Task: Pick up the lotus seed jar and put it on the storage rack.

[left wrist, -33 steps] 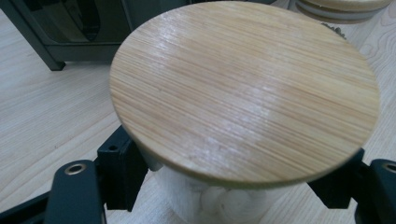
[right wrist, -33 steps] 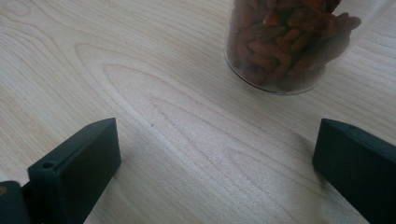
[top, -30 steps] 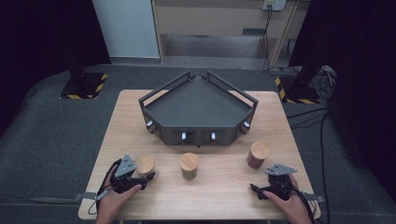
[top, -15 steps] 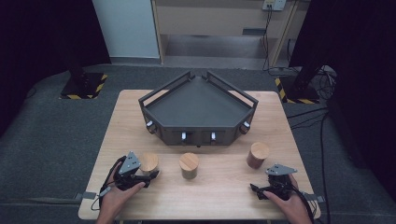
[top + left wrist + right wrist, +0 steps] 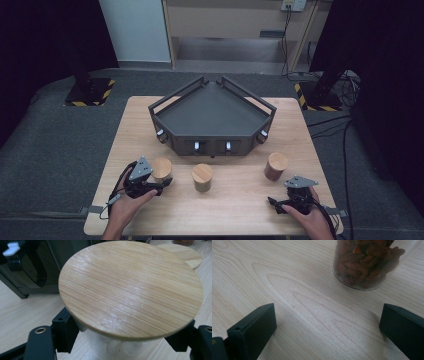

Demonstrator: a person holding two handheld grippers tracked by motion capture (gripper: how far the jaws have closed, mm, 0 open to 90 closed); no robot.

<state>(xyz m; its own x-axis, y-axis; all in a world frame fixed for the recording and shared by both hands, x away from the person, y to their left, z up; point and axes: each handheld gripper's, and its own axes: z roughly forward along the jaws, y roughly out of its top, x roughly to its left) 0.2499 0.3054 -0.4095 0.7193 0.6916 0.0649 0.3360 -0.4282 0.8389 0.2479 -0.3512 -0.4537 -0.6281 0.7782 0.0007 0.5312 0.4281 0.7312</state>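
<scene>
Bamboo lid fills the left gripper view: the left jar (image 5: 130,290), caught low on its clear body, below the lid's overhang. Left gripper (image 5: 159,184) has its jaws closed in on the jar, one black pad each side of the glass. Narrow set, firm hold by the look of it. Gripping under the lid rather than on it makes sense, since the lid could lift off alone while the body bears the load.

In the high view the left hand (image 5: 127,202) sits at the near left edge of the table (image 5: 235,220), the jar just ahead of the gripper's nose. Whether its base is clear of the wood I cannot tell.

Just right of that gripper, a short way off, the middle jar (image 5: 202,177) stands upright, bamboo lid on. Further right, the third jar (image 5: 275,166), reddish contents showing through the glass in the right gripper view (image 5: 367,262).

Right gripper (image 5: 280,206) rests near the table's front right corner, jaws wide apart, nothing between them but bare wood. The third jar stands ahead of it and apart, untouched. Likely parked while the left does the carrying.

Beyond all three jars, the dark angular tray (image 5: 170,137) with railed sides. Judged the likely destination: jars lined along its front, the held one nearest its left corner.
</scene>
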